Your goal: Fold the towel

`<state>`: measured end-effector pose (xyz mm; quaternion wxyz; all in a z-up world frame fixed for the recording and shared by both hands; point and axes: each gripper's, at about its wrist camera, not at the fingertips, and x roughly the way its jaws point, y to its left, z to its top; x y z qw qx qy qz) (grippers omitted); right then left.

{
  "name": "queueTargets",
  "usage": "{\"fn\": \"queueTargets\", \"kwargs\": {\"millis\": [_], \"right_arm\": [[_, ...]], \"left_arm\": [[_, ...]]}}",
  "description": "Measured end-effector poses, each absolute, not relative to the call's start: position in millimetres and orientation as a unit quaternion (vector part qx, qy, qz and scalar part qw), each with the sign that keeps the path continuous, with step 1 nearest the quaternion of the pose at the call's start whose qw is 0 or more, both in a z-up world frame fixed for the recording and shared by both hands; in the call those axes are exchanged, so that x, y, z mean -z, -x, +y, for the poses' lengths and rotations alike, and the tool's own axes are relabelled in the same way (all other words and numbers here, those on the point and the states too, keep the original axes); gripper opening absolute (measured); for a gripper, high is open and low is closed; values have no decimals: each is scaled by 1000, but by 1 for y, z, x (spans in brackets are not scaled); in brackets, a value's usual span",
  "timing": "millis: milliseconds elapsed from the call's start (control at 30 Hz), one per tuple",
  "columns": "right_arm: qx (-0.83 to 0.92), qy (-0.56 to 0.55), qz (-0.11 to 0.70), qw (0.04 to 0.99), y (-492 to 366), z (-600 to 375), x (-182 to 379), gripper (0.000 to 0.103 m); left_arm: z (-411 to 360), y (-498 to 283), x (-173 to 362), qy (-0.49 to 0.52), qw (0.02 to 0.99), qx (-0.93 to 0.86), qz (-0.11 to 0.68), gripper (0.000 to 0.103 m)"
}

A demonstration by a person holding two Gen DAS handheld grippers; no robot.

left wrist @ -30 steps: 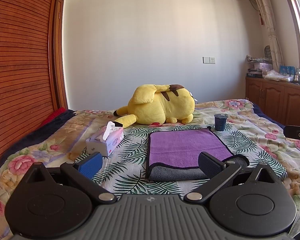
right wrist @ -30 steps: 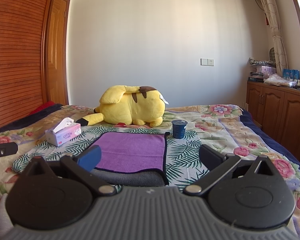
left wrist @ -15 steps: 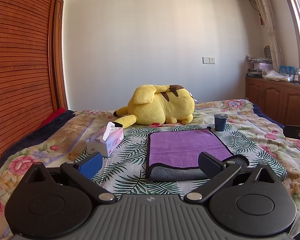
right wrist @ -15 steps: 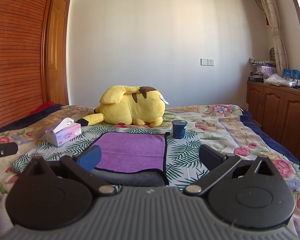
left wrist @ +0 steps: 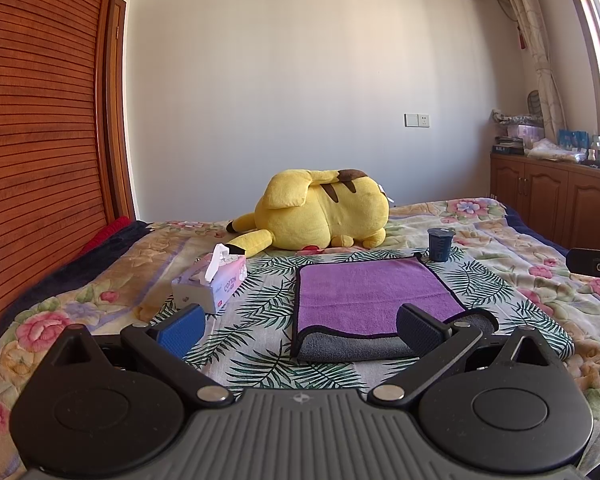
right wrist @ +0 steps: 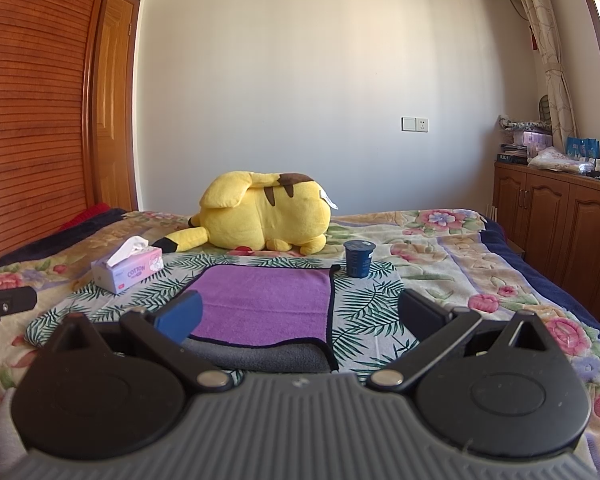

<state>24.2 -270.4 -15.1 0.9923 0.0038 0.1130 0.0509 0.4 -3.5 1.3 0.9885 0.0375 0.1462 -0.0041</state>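
A: What lies nearest?

B: A bed [left wrist: 540,280] under a floral cover, with a palm-leaf cloth [left wrist: 260,304] spread over its middle. The towel [left wrist: 364,292] lies flat on that cloth, purple side up, its near edge turned over so the grey underside shows as a thick roll.

A: And beyond it?

B: A tissue box [left wrist: 214,284] to the towel's left, a dark blue cup [left wrist: 440,242] upright just past its far right corner, then a yellow plush [left wrist: 324,212] lying on its side. Behind that a plain white wall with a socket [left wrist: 416,120]. A slatted wooden wardrobe [left wrist: 40,140] stands on the left, low cabinets [left wrist: 552,200] with clutter on the right.

A: Do the views differ?

B: The right view shows a door [right wrist: 114,100] beside the wardrobe, and part of the other tool as a dark piece at its left edge. The left view shows only a sliver of that doorway and has a dark piece of the right tool at its right edge.

A: The tools?

B: The left tool [left wrist: 300,328] has its fingers spread wide and holds nothing; the towel's near left corner sits between them, beyond the tips. The right tool [right wrist: 298,312] is equally wide apart and unladen, framing the towel's near right corner. I cannot tell whether either touches the fabric.
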Motion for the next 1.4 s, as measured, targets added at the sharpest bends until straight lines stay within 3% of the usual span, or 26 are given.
{"fn": "queueTargets", "kwargs": {"millis": [1400], "right_arm": [[-68, 3, 149, 987, -50, -257, 26, 103]], "left_arm": [[-5, -38, 15, -52, 977, 27, 203, 87]]}}
